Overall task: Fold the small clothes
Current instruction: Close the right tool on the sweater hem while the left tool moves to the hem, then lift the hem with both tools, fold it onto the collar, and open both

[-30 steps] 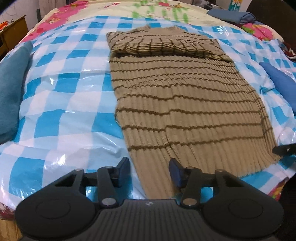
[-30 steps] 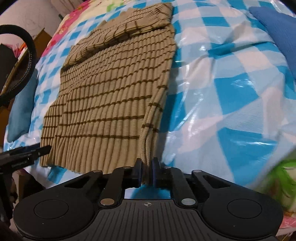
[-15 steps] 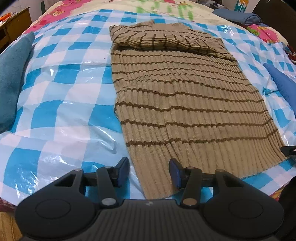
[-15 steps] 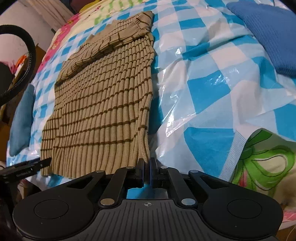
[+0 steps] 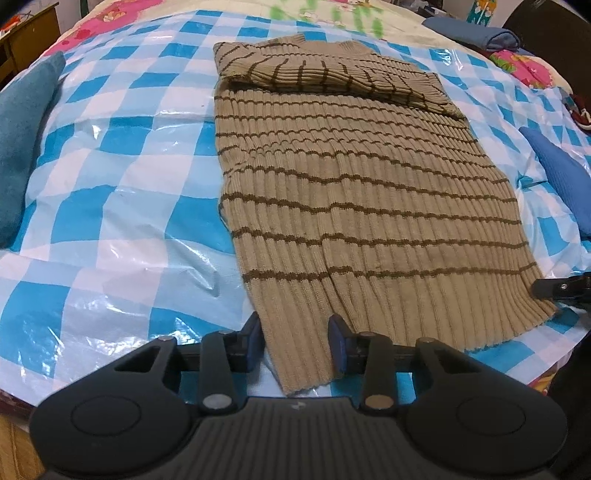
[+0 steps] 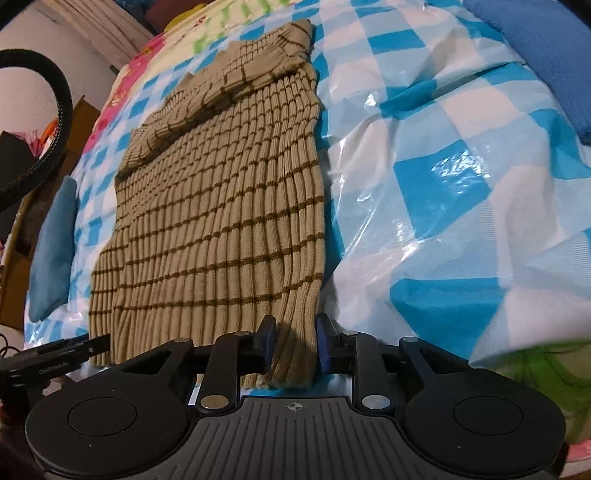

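Observation:
A tan ribbed sweater with brown stripes [image 5: 362, 192] lies flat on the checked plastic sheet [image 5: 110, 184], its sleeves folded across the top. My left gripper [image 5: 295, 343] straddles the near left hem corner. Its jaws are closing, and the cloth lies flat between the pads, not pinched. In the right wrist view the same sweater [image 6: 221, 221] runs up the frame. My right gripper [image 6: 294, 343] sits over the near right hem corner. Its jaws are opening, with the hem loose between them. Each gripper shows at the edge of the other's view: the right gripper's tip [image 5: 561, 288] and the left gripper's tip [image 6: 74, 347].
A teal cushion [image 5: 22, 147] lies at the left of the bed. A blue cloth [image 5: 557, 177] lies at the right, and a folded blue garment [image 5: 476, 35] at the far end. Floral bedding borders the sheet. Wooden furniture [image 6: 14, 266] stands beside the bed.
The right jaws, pinched on the right hem corner before, have parted and the corner lies loose. The left jaws have narrowed around the left hem corner.

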### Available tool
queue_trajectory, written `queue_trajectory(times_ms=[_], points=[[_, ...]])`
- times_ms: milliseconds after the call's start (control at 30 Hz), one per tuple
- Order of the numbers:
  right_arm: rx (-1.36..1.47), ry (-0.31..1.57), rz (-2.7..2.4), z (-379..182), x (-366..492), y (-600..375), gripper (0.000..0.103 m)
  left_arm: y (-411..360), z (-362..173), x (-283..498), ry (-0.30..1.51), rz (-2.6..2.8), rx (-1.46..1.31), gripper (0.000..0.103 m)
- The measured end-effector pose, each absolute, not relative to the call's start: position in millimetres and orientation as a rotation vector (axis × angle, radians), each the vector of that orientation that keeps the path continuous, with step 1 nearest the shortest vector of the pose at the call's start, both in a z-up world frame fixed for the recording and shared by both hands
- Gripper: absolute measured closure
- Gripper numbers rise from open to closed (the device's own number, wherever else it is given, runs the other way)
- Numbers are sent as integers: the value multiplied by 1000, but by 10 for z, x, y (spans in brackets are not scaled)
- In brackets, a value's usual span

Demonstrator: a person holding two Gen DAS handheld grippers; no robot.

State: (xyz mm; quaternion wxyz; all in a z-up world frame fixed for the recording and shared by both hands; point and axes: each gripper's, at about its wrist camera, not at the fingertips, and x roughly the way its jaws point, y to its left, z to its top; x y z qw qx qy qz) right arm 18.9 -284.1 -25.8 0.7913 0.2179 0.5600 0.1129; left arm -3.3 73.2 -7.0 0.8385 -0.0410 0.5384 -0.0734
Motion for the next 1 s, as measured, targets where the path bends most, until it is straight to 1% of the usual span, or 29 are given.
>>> queue_trajectory(times_ms=[33,67,100,133,167,333,433,567,667,800,833,1000], points=[[485,1205,249,-268,201,-2851,84,745,-75,-29,1140,-154,-97,62],[517,1206,260,-283,215,-2873,95,762,-77,-29,1140,-155,-111,63],[553,1211,267,-299,224,-2899,96,780,-76,-30,1141,-162,-128,73],[589,1213,267,-316,222,-2928,96,804,-77,-33,1141,-170,-146,87],[617,1211,266,-327,212,-2959,96,836,-73,-41,1140,-182,-173,88],[775,1140,304,-277,72,-3091,97,889,15,-118,1095,-195,-193,89],[917,1051,321,-197,-31,-3195,97,1009,133,-162,1052,-211,-300,90],[1141,881,371,-65,-167,-3322,97,1206,363,-178,962,-234,-489,90],[1290,731,449,91,-198,-3346,97,1307,607,-158,861,-286,-617,91],[1373,570,505,321,-2,-3382,97,1438,927,15,705,-324,-701,94],[1375,545,512,368,83,-3380,97,1462,988,86,669,-329,-710,96],[1378,473,516,518,693,-3320,97,1658,1196,535,543,-337,-753,96]])
